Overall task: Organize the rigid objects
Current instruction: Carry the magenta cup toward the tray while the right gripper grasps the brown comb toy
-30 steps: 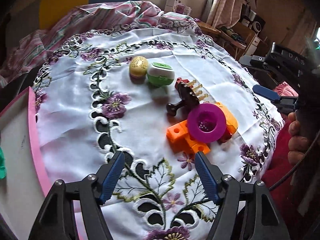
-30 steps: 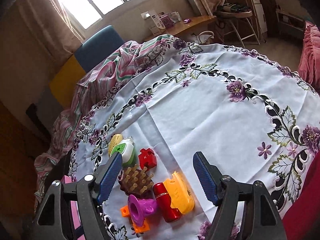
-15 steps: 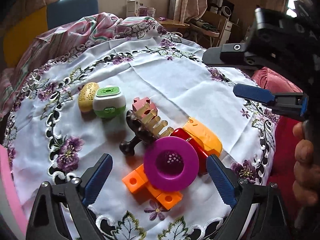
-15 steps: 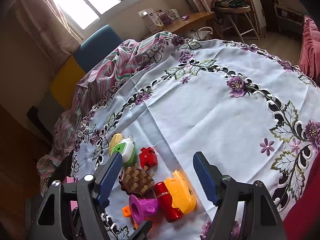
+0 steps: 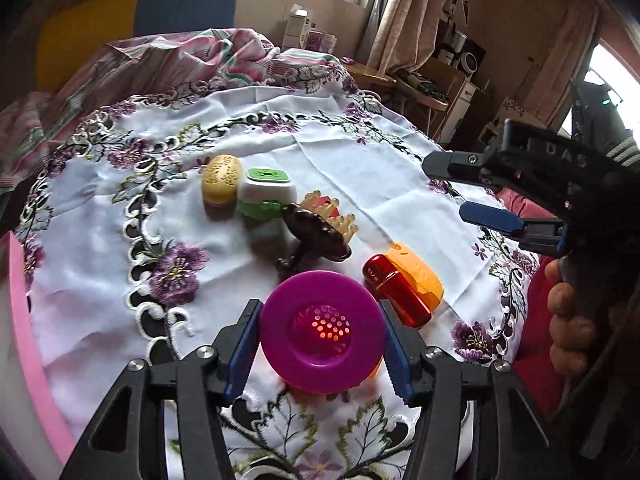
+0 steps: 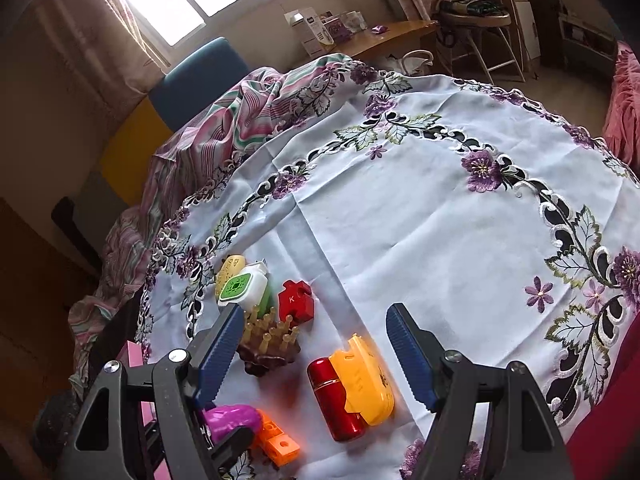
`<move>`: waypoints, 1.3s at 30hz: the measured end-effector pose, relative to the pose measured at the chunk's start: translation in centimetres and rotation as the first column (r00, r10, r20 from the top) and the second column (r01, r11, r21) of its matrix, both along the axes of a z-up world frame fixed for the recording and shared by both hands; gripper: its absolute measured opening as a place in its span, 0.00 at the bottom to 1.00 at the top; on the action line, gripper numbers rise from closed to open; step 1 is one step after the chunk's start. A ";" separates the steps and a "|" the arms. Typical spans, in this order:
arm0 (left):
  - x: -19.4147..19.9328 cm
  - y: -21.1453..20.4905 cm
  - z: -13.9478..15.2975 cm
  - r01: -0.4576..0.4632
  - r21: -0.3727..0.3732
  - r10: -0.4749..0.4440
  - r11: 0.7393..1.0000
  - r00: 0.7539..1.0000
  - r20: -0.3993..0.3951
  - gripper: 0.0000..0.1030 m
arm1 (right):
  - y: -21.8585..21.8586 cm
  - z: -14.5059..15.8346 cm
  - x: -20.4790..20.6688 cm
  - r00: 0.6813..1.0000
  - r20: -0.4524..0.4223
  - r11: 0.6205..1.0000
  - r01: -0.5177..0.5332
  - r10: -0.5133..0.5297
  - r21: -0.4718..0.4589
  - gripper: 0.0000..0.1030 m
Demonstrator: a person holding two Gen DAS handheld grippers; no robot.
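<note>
Small toys lie clustered on a white embroidered tablecloth [image 5: 360, 168]. My left gripper [image 5: 322, 346] has its blue pads against both sides of the purple funnel-shaped toy [image 5: 322, 334], shut on it. The toy also shows in the right wrist view [image 6: 230, 420], next to an orange block [image 6: 278, 442]. My right gripper [image 6: 316, 352] is open and empty, hovering above the red cylinder [image 6: 338, 398] and the yellow-orange case [image 6: 362, 378]. It also shows in the left wrist view [image 5: 480, 200] at the right.
A brown spiked brush [image 5: 316, 232], a green-and-white box [image 5: 266, 192], a yellow egg-shaped toy [image 5: 222, 178] and a red puzzle piece [image 6: 296, 300] lie beyond. A pink-rimmed tray [image 5: 20, 320] sits at the left edge. Striped cloth [image 5: 180, 64] covers the far side.
My left gripper moved forward over the purple funnel toy and closed its pads on it. My right gripper shifted slightly lower toward the red cylinder and stayed open.
</note>
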State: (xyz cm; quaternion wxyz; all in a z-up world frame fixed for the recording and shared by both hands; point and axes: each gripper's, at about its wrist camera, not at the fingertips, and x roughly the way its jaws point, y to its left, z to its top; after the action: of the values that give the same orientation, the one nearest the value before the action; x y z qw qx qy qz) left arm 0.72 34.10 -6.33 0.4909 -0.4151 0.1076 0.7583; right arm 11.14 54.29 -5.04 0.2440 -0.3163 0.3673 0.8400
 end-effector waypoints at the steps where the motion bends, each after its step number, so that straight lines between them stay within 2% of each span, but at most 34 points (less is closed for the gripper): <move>1: -0.1 -0.8 0.3 -0.018 0.003 0.018 1.000 1.000 -0.007 0.55 | -0.2 0.0 -0.2 1.000 0.007 1.000 -0.011 0.011 0.005 0.72; 7: -0.7 -5.8 1.6 -0.118 0.005 0.118 0.993 0.992 -0.050 0.55 | -1.6 -0.7 -1.9 0.992 0.075 0.995 -0.104 0.103 0.007 0.72; 14: -1.7 -11.0 2.3 -0.226 0.013 0.226 0.974 0.973 -0.037 0.55 | -4.0 -1.9 -5.9 0.952 0.195 0.971 -0.240 0.236 -0.003 0.72; 24: -3.0 -17.4 2.9 -0.357 0.023 0.358 0.934 0.932 -0.053 0.55 | -3.9 -4.6 -10.8 0.929 0.318 0.981 -0.192 0.190 -0.027 0.73; 27: -3.6 -19.7 2.9 -0.409 0.020 0.409 0.912 0.911 -0.056 0.55 | -3.7 -5.6 -11.4 0.920 0.337 0.980 -0.194 0.198 -0.047 0.73; 28: -3.8 -20.5 2.8 -0.428 0.021 0.429 0.903 0.902 -0.049 0.55 | -3.8 -5.8 -11.6 0.918 0.341 0.979 -0.201 0.204 -0.046 0.61; 29: -4.0 -21.4 2.7 -0.448 0.022 0.449 0.894 0.893 -0.044 0.55 | -3.9 -5.8 -11.8 0.914 0.353 0.978 -0.205 0.201 -0.026 0.56; 30: -4.2 -22.5 2.6 -0.471 0.022 0.472 0.882 0.881 -0.042 0.55 | -4.1 -5.9 -12.0 0.906 0.369 0.976 -0.218 0.207 -0.011 0.46; 33: -4.9 -25.6 2.1 -0.541 0.011 0.541 0.841 0.841 -0.021 0.55 | -5.2 -5.9 -12.4 0.883 0.413 0.963 -0.265 0.224 0.043 0.46; 36: -5.6 -28.1 1.5 -0.595 -0.002 0.595 0.804 0.804 0.000 0.55 | -5.9 -5.8 -12.7 0.872 0.423 0.953 -0.298 0.248 0.057 0.46; 39: -6.3 -29.4 1.2 -0.626 -0.009 0.626 0.780 0.779 0.018 0.55 | -6.3 -5.3 -12.8 0.873 0.412 0.945 -0.318 0.261 0.075 0.46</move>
State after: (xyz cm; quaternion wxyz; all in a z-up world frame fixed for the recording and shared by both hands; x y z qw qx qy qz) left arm -5.56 4.75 -5.16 0.2120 -0.4355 -0.0404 0.8740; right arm -1.65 48.00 -10.32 0.2062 -0.5131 0.1985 0.8092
